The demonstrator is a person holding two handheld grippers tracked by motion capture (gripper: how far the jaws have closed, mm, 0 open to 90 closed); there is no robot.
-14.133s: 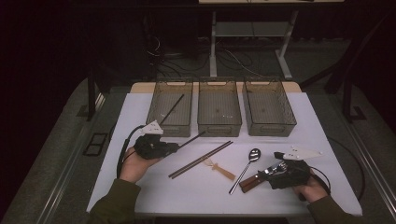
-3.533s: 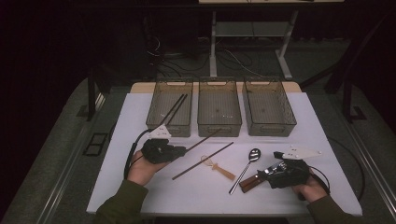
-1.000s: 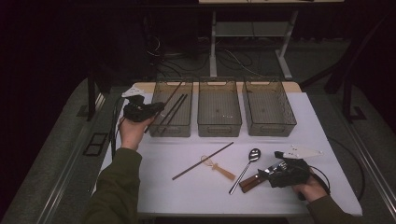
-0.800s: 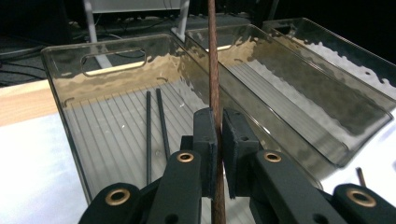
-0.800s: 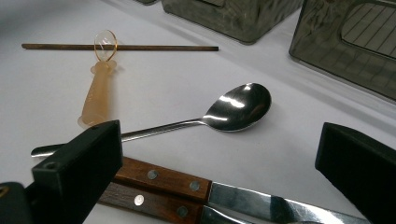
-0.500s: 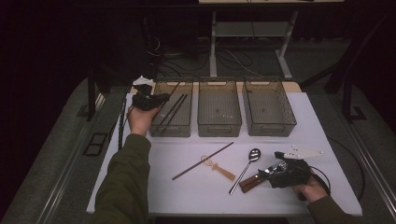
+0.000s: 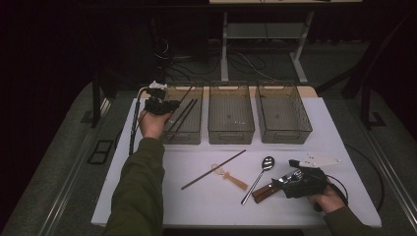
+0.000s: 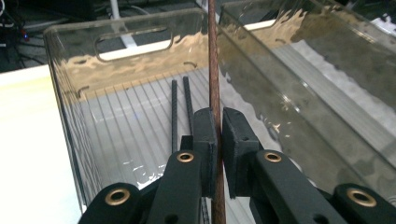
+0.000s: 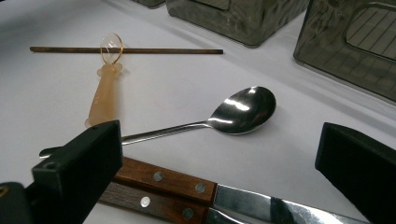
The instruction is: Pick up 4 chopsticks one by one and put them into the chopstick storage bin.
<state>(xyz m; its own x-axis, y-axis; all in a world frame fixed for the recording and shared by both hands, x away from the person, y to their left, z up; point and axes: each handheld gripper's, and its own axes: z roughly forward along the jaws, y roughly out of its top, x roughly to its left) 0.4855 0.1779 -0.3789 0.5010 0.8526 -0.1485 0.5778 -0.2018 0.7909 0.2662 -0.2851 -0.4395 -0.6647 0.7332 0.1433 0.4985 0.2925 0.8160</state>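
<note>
1. At the far left, the left gripper (image 7: 158,104) hovered over the left bin (image 7: 181,135), its jaws pinched almost fully together on a brown chopstick (image 8: 214,70) that stood upright between the pads. Two dark chopsticks (image 8: 181,109) already lay on the bin floor.
2. Judged from this, the step in hand was the drop: sorting chopsticks into the left bin. The next move called for tipping the stick so it lay along the bin, then parting the jaws to release it.
3. Compared with the earlier frames, that hand had carried the stick from the middle of the mat up to the bin, and one stick fewer lay on the mat.
4. Mid-table, a second brown chopstick (image 7: 213,169) lay crossed by a small amber spoon (image 7: 229,176), with a metal spoon (image 7: 256,179) beside it.
5. At the right, the right gripper (image 7: 275,184) had stayed put, jaws wide apart and empty over two wooden-handled knives (image 9: 187,186).
</note>
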